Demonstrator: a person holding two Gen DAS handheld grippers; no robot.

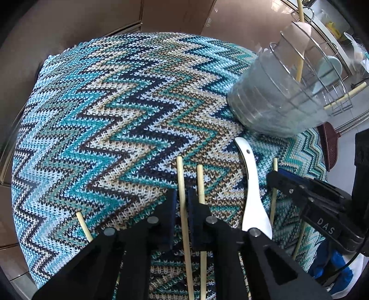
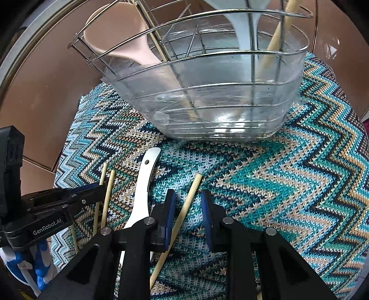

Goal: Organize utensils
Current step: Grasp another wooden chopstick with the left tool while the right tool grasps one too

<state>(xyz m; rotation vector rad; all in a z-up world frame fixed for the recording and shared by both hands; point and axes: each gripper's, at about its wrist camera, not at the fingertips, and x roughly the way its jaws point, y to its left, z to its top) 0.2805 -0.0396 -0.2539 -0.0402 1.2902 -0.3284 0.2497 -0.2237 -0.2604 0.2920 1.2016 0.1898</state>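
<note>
Several wooden chopsticks and a white spoon (image 1: 252, 196) lie on a zigzag knitted mat (image 1: 115, 115). My left gripper (image 1: 182, 203) has its jaws closed around one chopstick (image 1: 183, 207); a second chopstick (image 1: 200, 184) lies just right of it. My right gripper (image 2: 188, 212) is open, its jaws on either side of another chopstick (image 2: 184, 212) that lies on the mat. The white spoon (image 2: 144, 191) lies left of it. A wire utensil holder (image 2: 207, 80) with a clear liner stands beyond, holding a pink spoon (image 2: 120, 39), a pale blue spoon (image 2: 244, 30) and chopsticks.
The holder shows at the upper right in the left wrist view (image 1: 283, 92). The left gripper's body (image 2: 46, 212) sits at the left of the right wrist view. Brown cabinet fronts (image 1: 103, 18) lie beyond the mat. A dish rack (image 1: 341, 46) stands at the far right.
</note>
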